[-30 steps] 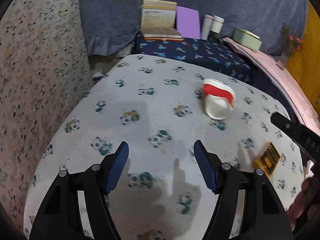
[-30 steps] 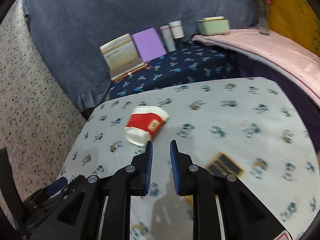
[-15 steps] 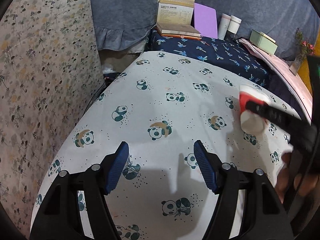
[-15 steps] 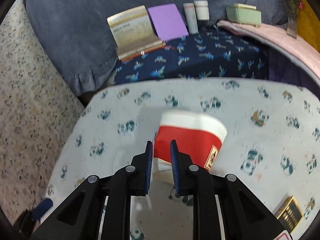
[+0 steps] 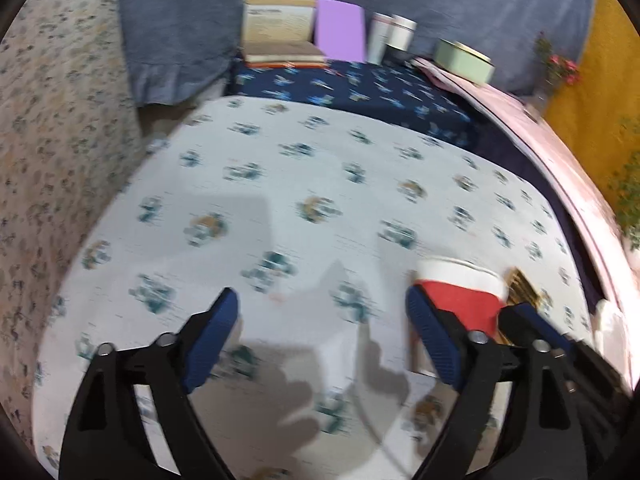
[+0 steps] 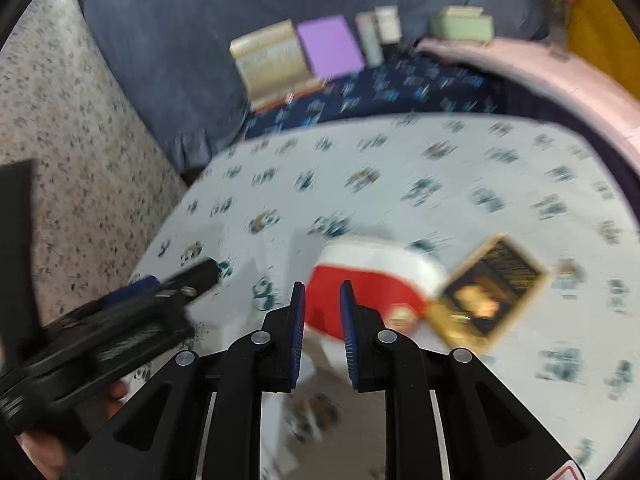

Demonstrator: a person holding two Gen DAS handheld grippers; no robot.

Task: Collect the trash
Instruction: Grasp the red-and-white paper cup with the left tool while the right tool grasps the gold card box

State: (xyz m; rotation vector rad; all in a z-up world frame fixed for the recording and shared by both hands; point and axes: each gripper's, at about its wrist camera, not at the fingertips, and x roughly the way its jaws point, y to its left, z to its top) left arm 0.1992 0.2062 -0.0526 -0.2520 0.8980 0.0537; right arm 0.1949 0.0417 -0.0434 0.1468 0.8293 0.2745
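broadly, a white panda-print tablecloth [image 5: 280,184] covers the table, blurred in both views. on it near the front edge lies a red-and-white paper cup [image 6: 360,276] on its side, with a black-and-gold wrapper [image 6: 488,292] just beside it. the left gripper [image 5: 320,320] is opening, nothing between its jaws. the right gripper [image 6: 322,308] looks clamped on the cup's wall, jaws narrow.
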